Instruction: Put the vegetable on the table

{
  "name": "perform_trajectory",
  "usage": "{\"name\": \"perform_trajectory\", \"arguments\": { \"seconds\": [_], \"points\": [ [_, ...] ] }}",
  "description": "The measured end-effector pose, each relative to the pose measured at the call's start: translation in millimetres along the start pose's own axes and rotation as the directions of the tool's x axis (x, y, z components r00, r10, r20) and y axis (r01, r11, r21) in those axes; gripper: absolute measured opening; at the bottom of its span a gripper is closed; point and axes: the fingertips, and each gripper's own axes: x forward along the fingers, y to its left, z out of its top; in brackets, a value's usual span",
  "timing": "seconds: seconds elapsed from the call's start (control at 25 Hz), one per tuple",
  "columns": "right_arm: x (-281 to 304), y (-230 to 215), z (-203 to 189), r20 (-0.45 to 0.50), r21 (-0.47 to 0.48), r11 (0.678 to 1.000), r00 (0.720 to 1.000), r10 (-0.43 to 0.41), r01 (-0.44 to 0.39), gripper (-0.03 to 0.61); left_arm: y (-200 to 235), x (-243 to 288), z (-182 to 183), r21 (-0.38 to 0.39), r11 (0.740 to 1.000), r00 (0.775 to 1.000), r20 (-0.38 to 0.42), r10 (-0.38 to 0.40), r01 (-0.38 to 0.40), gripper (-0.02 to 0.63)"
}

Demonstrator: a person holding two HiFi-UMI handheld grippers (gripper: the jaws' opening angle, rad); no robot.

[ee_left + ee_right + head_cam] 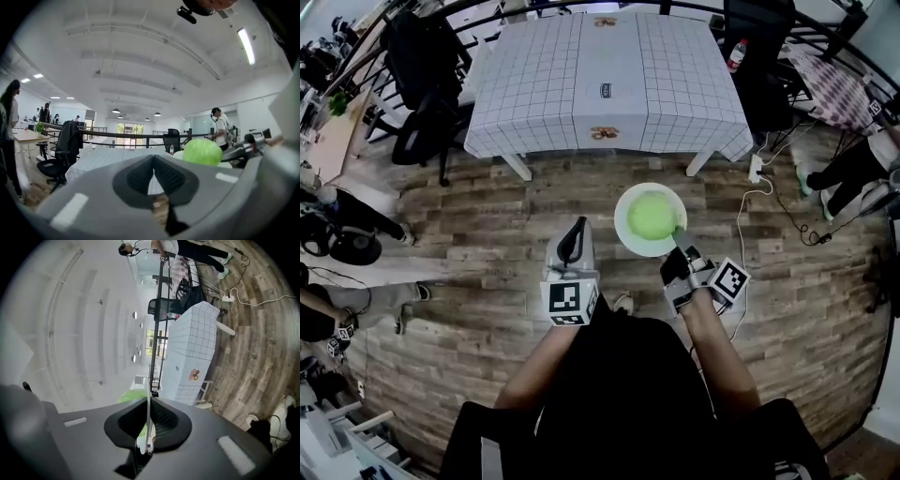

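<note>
A round green vegetable (652,216) lies on a white plate (623,225) held in the air over the wooden floor, short of the checked table (609,66). My right gripper (680,246) is shut on the plate's near rim. In the right gripper view the plate (149,418) runs edge-on between the pads, with the vegetable (129,396) behind it. My left gripper (575,239) hangs to the left of the plate, shut with nothing in it. In the left gripper view the vegetable (202,152) shows to the right of the gripper (153,171).
Black office chairs (427,75) stand left of the table and another (759,56) at its right, with a bottle (735,54) beside it. A white power strip and cable (757,173) lie on the floor at the right. People stand around the edges.
</note>
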Motion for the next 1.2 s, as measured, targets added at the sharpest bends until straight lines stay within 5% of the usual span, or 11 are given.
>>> {"name": "perform_trajectory", "arguments": {
  "seconds": [0.36,0.52,0.8,0.96,1.08,1.2],
  "points": [
    [38.5,-6.2,19.1,0.021,0.018,1.0,1.0,-0.005,0.005,0.009,23.1,40.7,-4.3,0.002,1.0,1.0,0.009,0.007,-0.007,0.009],
    [48.0,21.9,28.3,0.041,0.019,1.0,0.999,-0.008,0.007,0.009,31.2,51.2,23.6,0.003,1.0,1.0,0.018,-0.009,0.009,0.009],
    [174.0,5.3,115.1,0.051,0.055,0.998,0.999,-0.007,0.004,0.01,66.1,203.9,37.5,0.03,0.999,1.0,0.004,-0.011,0.011,0.009],
    [193.7,13.9,119.3,0.062,0.016,1.0,0.998,-0.019,0.018,0.009,81.3,215.2,36.4,-0.036,0.999,0.999,0.04,-0.017,0.019,0.009],
    [202.9,7.0,101.7,0.094,0.015,1.0,0.996,-0.005,0.004,0.01,99.0,211.5,27.4,-0.01,0.999,0.997,0.063,-0.046,0.047,0.009],
    [248.3,20.5,130.7,0.11,0.026,0.999,0.994,-0.021,0.018,0.009,116.6,260.0,51.8,0.018,0.998,0.996,0.063,-0.059,0.058,0.009]
  ]
}}
